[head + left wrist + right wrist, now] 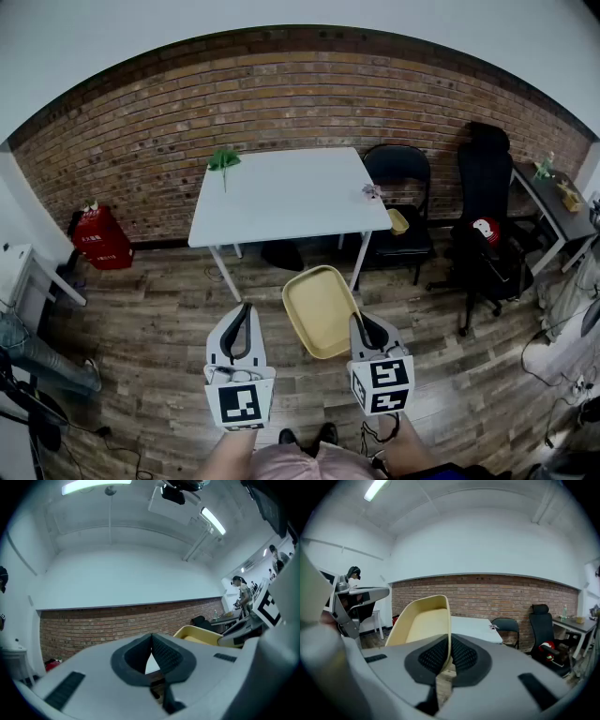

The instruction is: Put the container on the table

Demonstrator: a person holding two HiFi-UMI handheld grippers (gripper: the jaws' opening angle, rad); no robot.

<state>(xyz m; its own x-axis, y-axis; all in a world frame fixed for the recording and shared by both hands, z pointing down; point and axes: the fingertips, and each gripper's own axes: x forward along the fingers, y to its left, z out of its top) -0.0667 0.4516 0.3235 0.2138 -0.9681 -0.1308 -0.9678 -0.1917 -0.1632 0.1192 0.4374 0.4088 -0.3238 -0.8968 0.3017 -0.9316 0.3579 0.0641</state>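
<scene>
Two grippers are held out over the wooden floor [141,319], short of the white worktop [281,202]. The right gripper [361,324] is clenched on the near right rim of the yellow container [321,309]; in the right gripper view the thin rim runs straight down between the ribbed pads [464,656], which press on it from both sides. The left gripper [246,309] is closed with its tips meeting and nothing between them. It sits just beside the container's left edge without touching it.

The container is a shallow oblong tray held in the air with its hollow facing up. Its long axis runs away from the person, and its far short end points toward the worktop's front edge. On the worktop, a green plant [223,160] stands near the far left corner and a small purplish object [371,191] sits at the right edge. Behind it is a brick wall [131,141], and a black chair [401,187] stands to the right.
</scene>
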